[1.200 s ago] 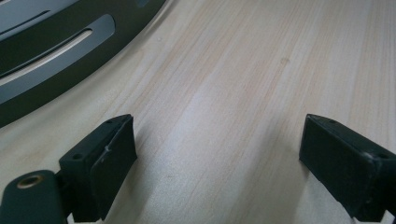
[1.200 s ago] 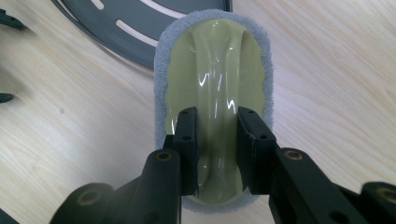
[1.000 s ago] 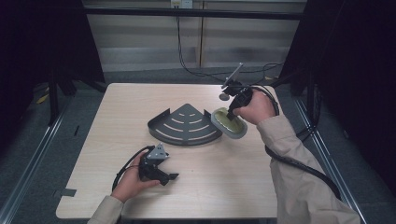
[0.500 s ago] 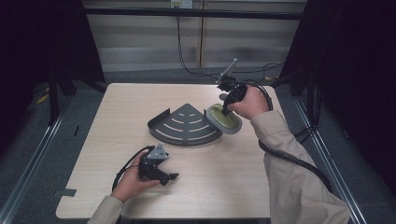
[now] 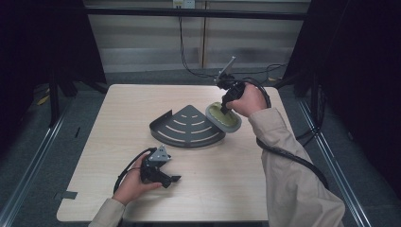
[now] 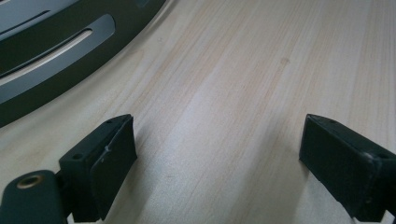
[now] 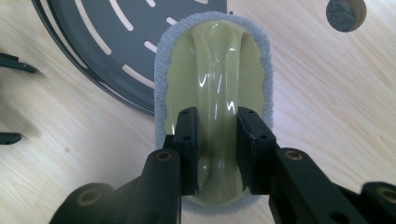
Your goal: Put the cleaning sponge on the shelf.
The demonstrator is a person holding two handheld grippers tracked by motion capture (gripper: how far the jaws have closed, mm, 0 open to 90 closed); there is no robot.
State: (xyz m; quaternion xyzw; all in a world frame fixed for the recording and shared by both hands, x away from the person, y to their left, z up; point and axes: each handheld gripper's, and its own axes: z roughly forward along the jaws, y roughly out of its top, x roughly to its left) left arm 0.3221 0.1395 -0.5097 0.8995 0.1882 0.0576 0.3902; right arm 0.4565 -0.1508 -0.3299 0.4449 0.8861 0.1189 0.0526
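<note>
1. Pale wood-grain surface point(image 5: 246, 179) with dark floor around it carries the work: a yellow-green scrubbing pad point(image 7: 215, 93) with a grey abrasive edge and a raised glossy grip ridge sits right of centre, toward the far side.
2. In the right gripper view, the pad's far left part overlaps the rim of a dark grey fan-shaped slotted rack point(image 7: 121, 37); the rest rests on bare wood. In the high view the pad point(image 5: 223, 118) lies against the rack's point(image 5: 188, 126) right edge.
3. Right gripper point(image 7: 216, 149) has its jaws pinching the pad's central ridge, one pad on each flank, gripping the near end of that ridge.
4. Left gripper point(image 6: 219, 158) rests near the front left of the surface, jaws spread wide with nothing but wood between them; the rack's curved rim shows at the upper left of its view. In the high view the left gripper point(image 5: 158, 170) lies in the person's hand, well apart from the rack.
5. Risks, as I judge them: the ridge is smooth and glossy, so the jaws could slide off under scrubbing pressure. The grip sits off-centre, so the pad may tip or pivot.
6. Nothing steadies the rack; a sideways stroke could shove it across the surface, or the pad's edge could catch the raised rim.
</note>
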